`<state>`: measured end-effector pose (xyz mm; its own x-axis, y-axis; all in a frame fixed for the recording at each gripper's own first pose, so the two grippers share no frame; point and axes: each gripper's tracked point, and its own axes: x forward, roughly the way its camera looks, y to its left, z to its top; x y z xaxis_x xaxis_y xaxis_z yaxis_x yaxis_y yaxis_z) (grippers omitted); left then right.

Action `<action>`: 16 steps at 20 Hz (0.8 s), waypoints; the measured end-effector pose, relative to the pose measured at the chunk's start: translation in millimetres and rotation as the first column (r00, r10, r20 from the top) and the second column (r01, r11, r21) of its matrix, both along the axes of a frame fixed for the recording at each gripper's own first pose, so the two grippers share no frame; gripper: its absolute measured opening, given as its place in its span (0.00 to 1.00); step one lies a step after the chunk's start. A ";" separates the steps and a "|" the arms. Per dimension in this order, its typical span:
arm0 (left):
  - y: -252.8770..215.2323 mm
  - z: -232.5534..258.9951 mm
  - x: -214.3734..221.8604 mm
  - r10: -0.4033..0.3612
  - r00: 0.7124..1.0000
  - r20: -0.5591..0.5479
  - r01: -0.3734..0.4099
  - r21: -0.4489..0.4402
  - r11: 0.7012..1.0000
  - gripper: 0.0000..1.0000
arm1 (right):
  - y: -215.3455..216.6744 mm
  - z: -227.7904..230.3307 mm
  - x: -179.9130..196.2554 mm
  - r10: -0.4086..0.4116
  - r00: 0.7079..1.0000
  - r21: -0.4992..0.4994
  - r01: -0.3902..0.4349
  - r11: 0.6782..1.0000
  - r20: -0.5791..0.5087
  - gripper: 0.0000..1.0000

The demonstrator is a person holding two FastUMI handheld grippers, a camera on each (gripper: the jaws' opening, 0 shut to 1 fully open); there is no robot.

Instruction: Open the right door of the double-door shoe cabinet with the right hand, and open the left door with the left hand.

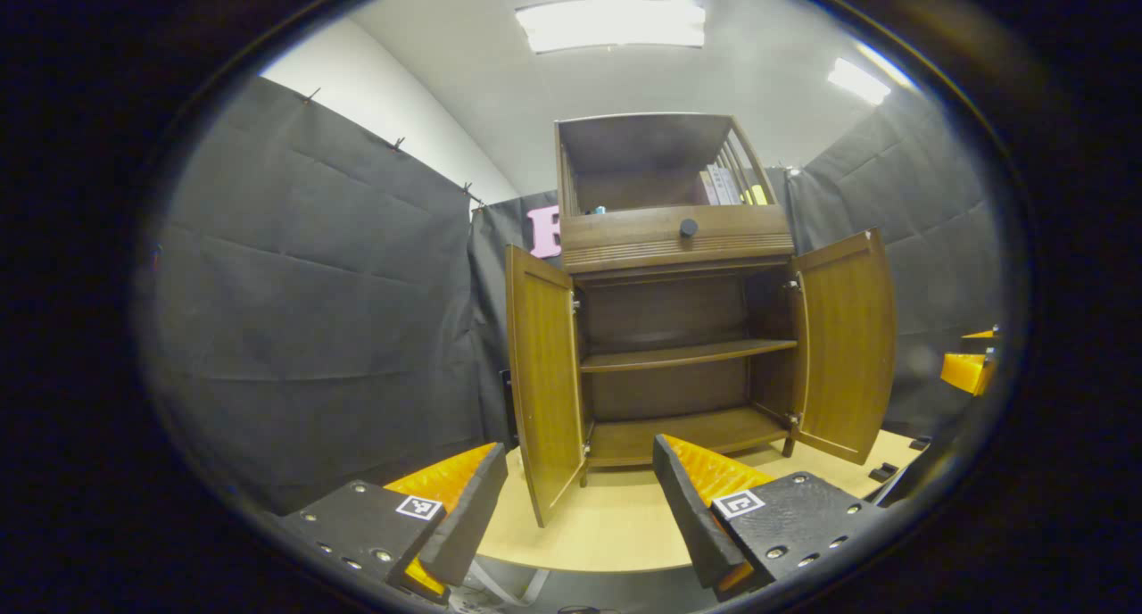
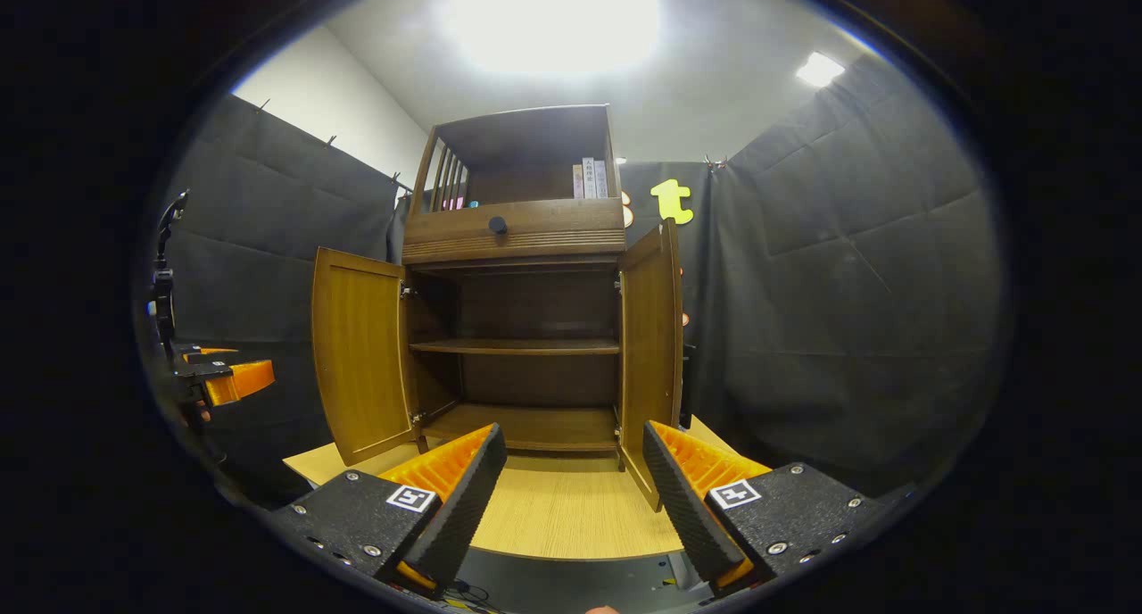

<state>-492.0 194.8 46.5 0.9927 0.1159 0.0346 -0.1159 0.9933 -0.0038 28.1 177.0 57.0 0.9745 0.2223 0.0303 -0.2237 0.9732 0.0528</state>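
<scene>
Shoe cabinet (image 1: 678, 328): stood on the light wooden tabletop (image 1: 607, 525) against the black cloth wall, seen head-on from both of your tools. Dark brown wood; two shelves (image 1: 687, 355) inside the lower compartment, both bare as far as could be seen.

Left door (image 1: 544, 382): swung wide open, its edge turned towards your left tool's camera. In the right gripper view the same door (image 2: 361, 355) showed its inner face, angled outward.

Right door (image 1: 843, 346): likewise wide open, inner face visible in the left gripper view; edge-on (image 2: 656, 355) in the right gripper view.

Upper section: a drawer front with a round dark knob (image 1: 688, 228), and above it an open shelf with slatted sides holding a few upright books (image 2: 589, 178).

Left tool (image 1: 580, 507): you held it back from the cabinet, over the near edge of the tabletop, fingers spread wide with nothing between them. It also appeared at the left margin of the right gripper view (image 2: 223, 377), well apart from the left door.

Right tool (image 2: 571, 498): fingers equally parted and empty, low in front of the cabinet, touching neither door. Its orange finger (image 1: 968, 371) showed at the right margin of the left gripper view.
</scene>
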 end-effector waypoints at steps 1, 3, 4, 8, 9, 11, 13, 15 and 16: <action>1.0 -0.4 -1.6 0.002 1.000 0.003 -0.002 -0.001 1.000 0.99 | 0.9 1.1 -1.1 -0.002 1.000 -0.001 0.002 1.000 0.002 0.95; 5.3 0.2 -6.3 0.009 1.000 0.012 -0.009 0.006 1.000 0.99 | 1.7 1.9 -2.8 -0.009 1.000 -0.003 0.009 1.000 0.004 0.95; 6.4 0.5 -9.2 0.009 1.000 0.011 -0.009 0.011 1.000 0.99 | 2.8 2.0 -3.1 -0.010 1.000 -0.001 0.010 1.000 0.006 0.95; 7.6 4.6 -9.0 0.005 1.000 0.019 -0.006 0.026 1.000 0.99 | 4.4 1.7 -3.7 -0.019 1.000 0.016 0.018 1.000 0.004 0.95; 7.6 4.6 -9.7 0.006 1.000 0.022 -0.006 0.029 1.000 0.99 | 4.8 2.8 -4.2 -0.021 1.000 0.020 0.021 1.000 0.004 0.95; 5.8 5.5 -12.1 0.003 1.000 0.031 -0.004 0.032 0.999 0.99 | 5.3 3.5 -4.2 -0.028 1.000 0.016 0.028 0.999 0.007 0.95; 5.2 5.1 -11.5 -0.004 1.000 0.031 0.003 0.028 1.000 0.99 | 6.3 5.0 -5.0 -0.032 0.999 0.011 0.032 0.999 0.011 0.95; 6.4 4.0 -10.5 -0.004 1.000 0.028 0.003 0.020 1.000 0.99 | 7.8 5.0 -4.1 -0.032 0.999 0.013 0.032 0.999 0.013 0.95; 6.6 4.9 -10.5 -0.003 1.000 0.029 0.003 0.019 1.000 0.99 | 8.4 6.1 -3.2 -0.033 0.999 0.013 0.033 0.999 0.015 0.95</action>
<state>-502.4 201.3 51.3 0.9915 0.1122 0.0653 -0.1132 0.9935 0.0116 24.9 185.5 63.1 0.9806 0.1899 0.0478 -0.1926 0.9793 0.0623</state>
